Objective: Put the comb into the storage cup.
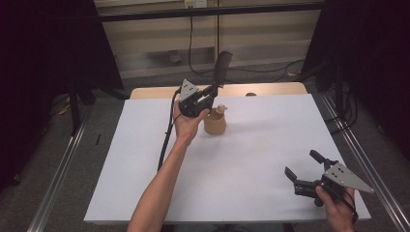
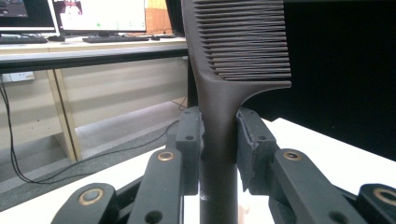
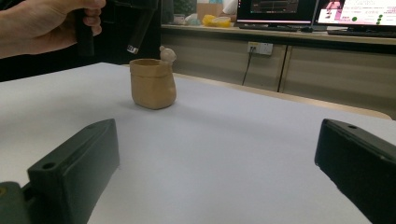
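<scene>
A: Where's the comb (image 1: 223, 66)?
B: Upper centre, clamped upright by its handle in the left gripper (image 1: 209, 94), just above the tan pot (image 1: 214, 122).
A: The right gripper (image 1: 300, 168)?
B: Lower right, jaws wide apart, holding nothing.

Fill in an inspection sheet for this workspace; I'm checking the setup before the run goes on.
Surface: white table, bare apart from the pot.
Job's things: dark comb held upright; tan pot standing on the table, a small figure on its rim.
Clutter: nothing seen.
Grippers: left tongs shut on the comb's handle, above the pot; right tongs open, empty, near the table's front right corner.
Cables: black cable trailing from the left tongs across the table.
Surroundings: desks with monitors, dark curtains, metal rails.
</scene>
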Demonstrator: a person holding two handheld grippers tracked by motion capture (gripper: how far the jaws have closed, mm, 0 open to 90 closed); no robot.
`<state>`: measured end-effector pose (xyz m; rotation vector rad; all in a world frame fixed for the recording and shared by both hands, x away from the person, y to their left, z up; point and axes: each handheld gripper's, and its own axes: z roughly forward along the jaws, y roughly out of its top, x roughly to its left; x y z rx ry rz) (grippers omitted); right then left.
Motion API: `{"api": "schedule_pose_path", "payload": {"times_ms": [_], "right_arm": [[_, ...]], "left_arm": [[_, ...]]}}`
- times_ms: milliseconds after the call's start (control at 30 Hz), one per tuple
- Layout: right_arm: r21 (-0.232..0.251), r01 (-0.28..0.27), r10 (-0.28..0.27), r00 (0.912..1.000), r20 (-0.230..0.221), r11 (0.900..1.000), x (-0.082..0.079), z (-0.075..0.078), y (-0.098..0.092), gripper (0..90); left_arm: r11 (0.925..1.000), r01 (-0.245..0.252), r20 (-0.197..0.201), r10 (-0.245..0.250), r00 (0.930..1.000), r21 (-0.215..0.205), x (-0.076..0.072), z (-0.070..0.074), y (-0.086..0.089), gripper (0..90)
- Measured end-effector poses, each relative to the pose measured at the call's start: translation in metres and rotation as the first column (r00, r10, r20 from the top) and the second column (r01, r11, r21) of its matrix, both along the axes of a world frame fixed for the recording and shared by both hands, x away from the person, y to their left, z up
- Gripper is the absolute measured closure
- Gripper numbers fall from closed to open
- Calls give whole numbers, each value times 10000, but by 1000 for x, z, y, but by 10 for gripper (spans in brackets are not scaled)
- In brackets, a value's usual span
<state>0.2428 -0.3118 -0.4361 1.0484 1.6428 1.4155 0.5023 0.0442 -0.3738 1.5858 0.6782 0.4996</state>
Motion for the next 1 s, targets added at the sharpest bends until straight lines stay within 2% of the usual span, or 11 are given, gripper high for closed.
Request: {"api": "schedule_pose_path", "payload": {"times_ms": [100,167,233,367,467,700,767,1000], "right_arm": [[18,3,-3,10000,-33,10000,0,0,0,0],[4,6,-6,10000,-28,10000,0,0,0,0],[8,7,-7,10000,-29,10000,0,0,0,0],[-12,11,-11,10000,-18,10000,0,0,0,0],[-12,-10,10,10000,-22,10000,0,0,0,0],[-35,-28,28,10000,-33,10000,-1,0,0,0],[-61,-41,41,10000,-23,10000,-1,0,0,0],[-71,-38,38,10000,-7,10000,0,0,0,0]], "left_arm": [[9999,-26,6,26,10000,166,4,-5,1,729],[9999,-28,-97,29,9999,118,7,-8,1,729],[9998,39,-299,-45,9995,-198,9,-11,0,729],[10000,55,-224,-54,9997,74,11,-18,-5,729],[10000,93,-316,-93,9995,-9,12,-23,-7,729],[9998,134,-204,-131,9997,144,10,-25,-10,729],[9994,128,-121,-124,9999,323,10,-26,-10,729],[9999,75,-355,-69,9993,153,9,-34,-7,729]]}}
